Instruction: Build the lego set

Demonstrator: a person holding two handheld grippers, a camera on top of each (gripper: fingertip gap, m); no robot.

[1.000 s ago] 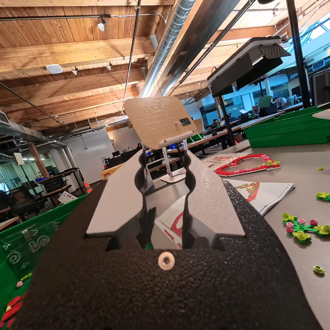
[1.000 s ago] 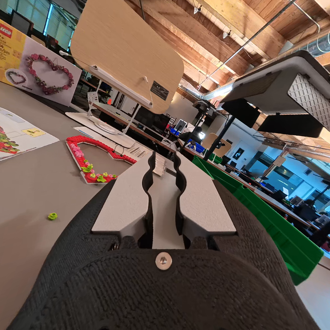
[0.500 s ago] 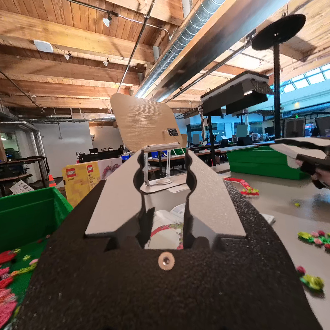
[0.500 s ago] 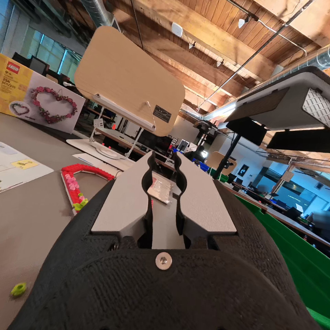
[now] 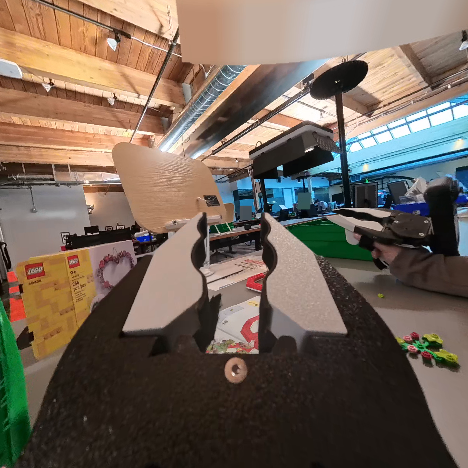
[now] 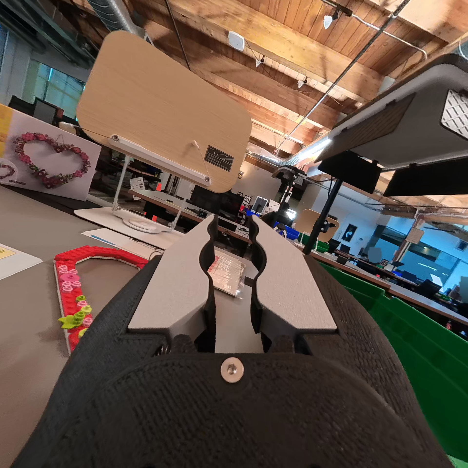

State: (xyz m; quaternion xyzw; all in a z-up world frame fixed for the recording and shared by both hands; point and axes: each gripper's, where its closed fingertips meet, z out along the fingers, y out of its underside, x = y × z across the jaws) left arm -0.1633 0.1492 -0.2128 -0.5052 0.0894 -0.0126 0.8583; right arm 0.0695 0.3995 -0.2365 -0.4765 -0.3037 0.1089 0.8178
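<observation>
My left gripper (image 5: 233,217) is open and empty, raised over the open instruction booklet (image 5: 236,325). A corner of the red heart frame (image 5: 255,279) shows between its fingers. A loose green, pink and lime flower cluster (image 5: 428,348) lies on the grey table to its right. My right gripper (image 6: 233,220) is open and empty, low over the table. The red heart frame (image 6: 72,276), with pink and lime flowers on its left side, lies just left of it. The right gripper also shows in the left wrist view (image 5: 340,222), held by a hand.
A yellow set box (image 5: 57,291) stands at the left, a wooden book stand (image 6: 162,114) at the back. A clear plastic bag (image 6: 228,272) lies ahead of the right gripper. Green bins stand at the right (image 6: 417,342) and far left (image 5: 10,379). A small lime piece (image 5: 380,295) lies loose. One gripper's finger ends stand about 35 cm off the other's.
The left gripper has swung left and levelled, so the box and the right gripper came into its view. The right gripper moved forward and closer to the heart frame. Both stay open.
</observation>
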